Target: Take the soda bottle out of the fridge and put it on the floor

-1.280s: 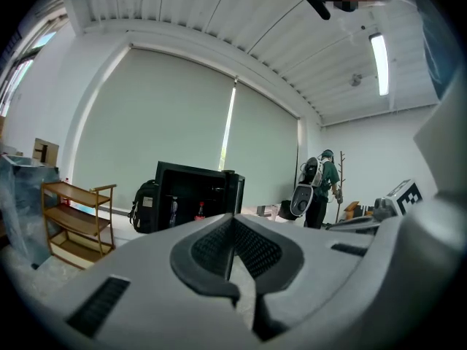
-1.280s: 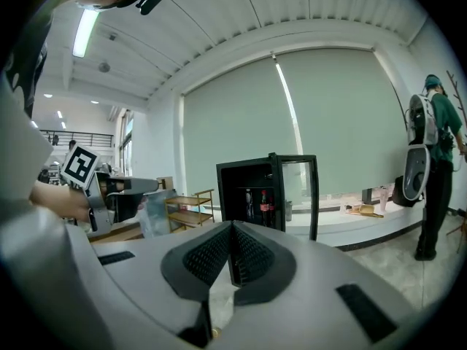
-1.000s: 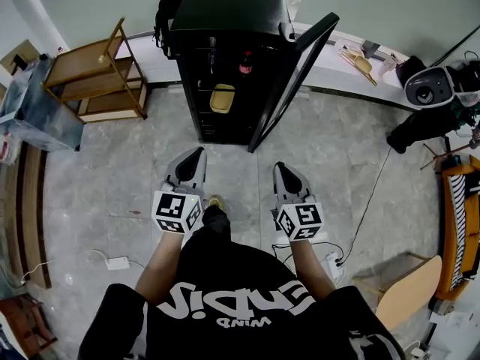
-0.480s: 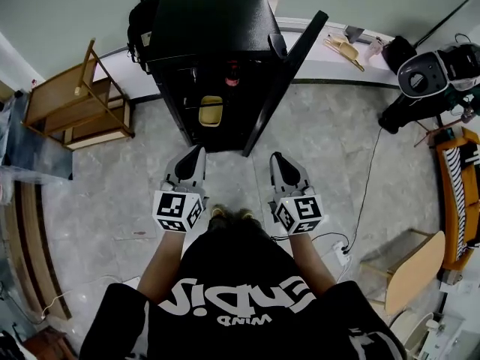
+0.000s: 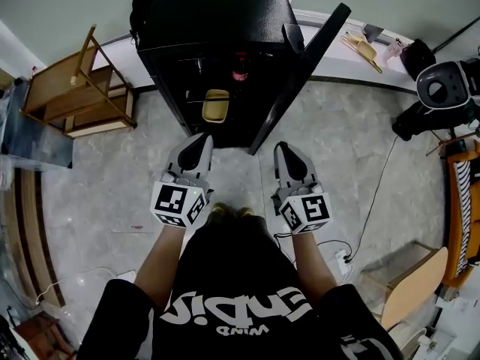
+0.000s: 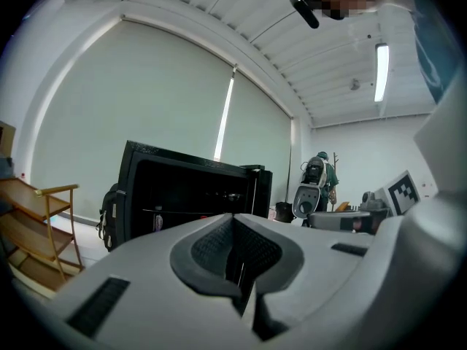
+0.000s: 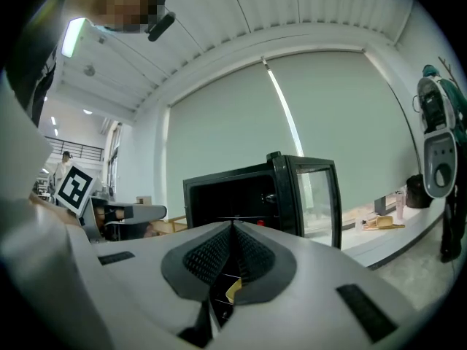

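The black fridge [image 5: 217,21] stands open ahead of me, its door [image 5: 304,73] swung out to the right. On an upper shelf inside is the soda bottle [image 5: 240,72], dark with a red cap. My left gripper [image 5: 202,142] and right gripper [image 5: 286,149] point level at the fridge, side by side, just short of its front. Both are shut and hold nothing. In the left gripper view the fridge [image 6: 182,192] fills the middle beyond the closed left gripper [image 6: 233,221]. The right gripper view shows the closed right gripper [image 7: 233,228] and a red cap [image 7: 260,223] inside the fridge.
A yellow container [image 5: 216,105] sits on a lower fridge shelf. A wooden rack [image 5: 71,88] stands to the left and a dark backpack [image 5: 142,10] hangs by the fridge. A cable and power strip [image 5: 343,257], a wooden chair [image 5: 409,283] and a machine [image 5: 450,85] are at the right.
The person has stepped toward the fridge, and both grippers have moved forward with them. The fridge front now lies just beyond the tips. Both jaws stay shut.
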Action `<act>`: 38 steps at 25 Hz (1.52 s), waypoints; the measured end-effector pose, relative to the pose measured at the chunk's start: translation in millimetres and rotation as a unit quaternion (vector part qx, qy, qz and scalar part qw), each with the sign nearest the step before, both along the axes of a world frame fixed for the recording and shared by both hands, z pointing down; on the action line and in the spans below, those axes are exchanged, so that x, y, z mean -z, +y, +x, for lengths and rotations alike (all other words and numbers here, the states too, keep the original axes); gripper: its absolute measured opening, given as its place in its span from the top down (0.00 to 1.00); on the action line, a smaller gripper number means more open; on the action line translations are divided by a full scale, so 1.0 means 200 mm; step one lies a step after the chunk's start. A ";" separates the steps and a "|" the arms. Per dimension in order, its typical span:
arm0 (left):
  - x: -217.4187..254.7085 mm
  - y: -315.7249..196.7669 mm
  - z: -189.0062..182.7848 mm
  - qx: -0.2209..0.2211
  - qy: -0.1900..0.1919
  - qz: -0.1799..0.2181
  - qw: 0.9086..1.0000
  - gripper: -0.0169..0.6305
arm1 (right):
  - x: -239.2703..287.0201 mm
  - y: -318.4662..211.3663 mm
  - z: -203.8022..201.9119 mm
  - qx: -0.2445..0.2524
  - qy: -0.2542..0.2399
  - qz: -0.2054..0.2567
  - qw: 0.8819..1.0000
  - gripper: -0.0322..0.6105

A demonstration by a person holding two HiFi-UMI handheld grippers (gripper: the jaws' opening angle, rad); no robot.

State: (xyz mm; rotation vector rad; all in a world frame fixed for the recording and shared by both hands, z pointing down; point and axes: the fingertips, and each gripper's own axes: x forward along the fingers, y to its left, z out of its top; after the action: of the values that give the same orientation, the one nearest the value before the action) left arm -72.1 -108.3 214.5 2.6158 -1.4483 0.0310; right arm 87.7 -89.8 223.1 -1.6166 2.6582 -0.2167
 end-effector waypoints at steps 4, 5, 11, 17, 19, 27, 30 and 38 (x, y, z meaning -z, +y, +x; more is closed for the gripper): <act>-0.14 -0.07 0.01 0.012 -0.003 0.002 1.000 0.96 | -0.13 -0.07 0.02 -0.004 -0.011 0.000 1.000 0.91; -0.17 -0.09 0.01 0.013 -0.005 0.002 1.000 0.96 | -0.16 -0.09 0.03 -0.005 -0.013 -0.001 1.000 0.91; -0.31 -0.19 0.05 0.016 0.010 -0.005 1.000 0.60 | -0.26 -0.16 0.05 -0.011 -0.009 -0.002 1.000 0.91; -0.40 -0.34 0.07 0.026 -0.023 0.009 0.999 0.35 | -0.32 -0.21 0.04 -0.012 -0.010 -0.016 1.000 0.91; -0.45 -0.41 0.09 0.023 -0.025 0.009 0.999 0.35 | -0.36 -0.23 0.04 -0.010 -0.009 -0.020 1.000 0.91; -0.71 -0.77 0.19 0.028 -0.036 0.006 0.999 0.35 | -0.44 -0.28 0.04 -0.011 -0.009 -0.035 0.999 0.91; -0.79 -0.91 0.23 0.031 -0.041 0.009 0.999 0.35 | -0.48 -0.30 0.05 -0.013 -0.006 -0.038 0.999 0.91; -0.94 -1.27 0.35 0.028 -0.051 0.013 0.998 0.35 | -0.58 -0.32 0.07 -0.023 -0.002 -0.052 0.998 0.91</act>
State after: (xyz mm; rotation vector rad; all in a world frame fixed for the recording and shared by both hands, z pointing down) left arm -1.3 -361.8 401.9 2.6282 -1.5647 0.1415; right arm 100.9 -153.8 340.1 -1.7019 2.6460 -0.3634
